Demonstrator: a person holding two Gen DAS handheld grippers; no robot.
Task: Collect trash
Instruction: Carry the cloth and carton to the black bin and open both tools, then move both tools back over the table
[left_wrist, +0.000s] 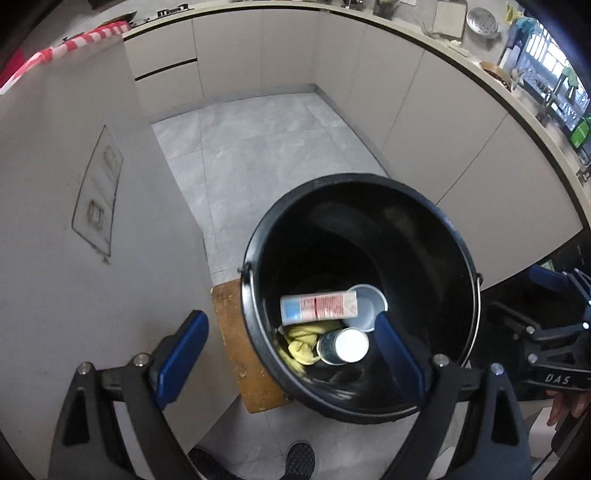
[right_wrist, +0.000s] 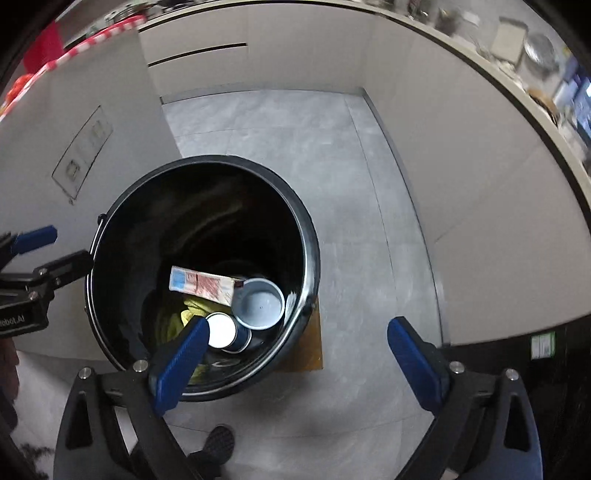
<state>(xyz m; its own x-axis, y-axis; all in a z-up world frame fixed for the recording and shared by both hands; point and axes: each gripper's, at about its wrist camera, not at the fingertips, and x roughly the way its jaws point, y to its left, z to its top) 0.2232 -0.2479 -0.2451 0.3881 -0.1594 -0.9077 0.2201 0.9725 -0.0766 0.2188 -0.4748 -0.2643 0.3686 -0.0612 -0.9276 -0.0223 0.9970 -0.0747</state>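
**Trash in the bucket, both tongs empty**

Grey floor tiles (left_wrist: 258, 147) and pale cabinet fronts (left_wrist: 424, 122) frame a narrow kitchen aisle, with a light panel (left_wrist: 74, 221) at far left. Next comes the left gripper (left_wrist: 288, 354), its blue pads spread wide and holding nothing, one pad hanging over the rim of the black bucket (left_wrist: 258, 258). That bucket stands on a small wooden board (left_wrist: 232, 332). Inside lie a carton (left_wrist: 317, 306), a yellow cloth (left_wrist: 299, 343), a paper cup (left_wrist: 345, 345) and a grey cup (right_wrist: 258, 304). The carton lies flat, its long axis running left to right in the left wrist view, blue end leftward. Further right, the right gripper (right_wrist: 295, 354) hovers spread and empty, beside the bucket over bare floor. Collection looks largely done; whether trash remains elsewhere cannot be told.
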